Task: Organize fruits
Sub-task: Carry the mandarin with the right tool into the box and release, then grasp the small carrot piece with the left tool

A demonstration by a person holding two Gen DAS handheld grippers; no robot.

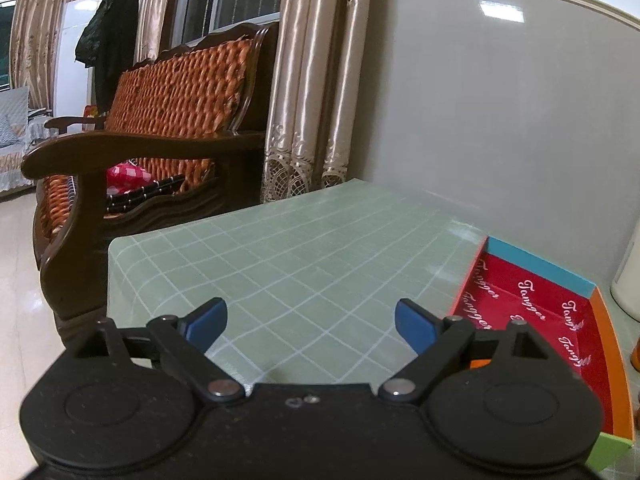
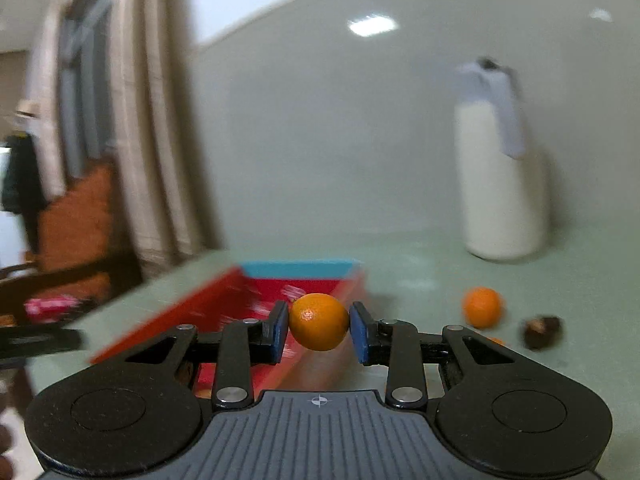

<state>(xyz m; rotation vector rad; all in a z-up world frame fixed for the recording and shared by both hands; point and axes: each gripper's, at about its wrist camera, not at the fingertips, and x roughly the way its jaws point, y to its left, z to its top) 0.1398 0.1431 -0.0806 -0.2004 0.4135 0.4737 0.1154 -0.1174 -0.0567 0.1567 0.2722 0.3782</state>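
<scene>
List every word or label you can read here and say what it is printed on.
"Tangger": white script repeated across the red inner lining of the box in the left wrist view; some repeats are cut off by the tongs.
White marks on the box lining in the right wrist view: too blurred to read.
No text shows on the white jug, the fruits or the tablecloth.
</scene>
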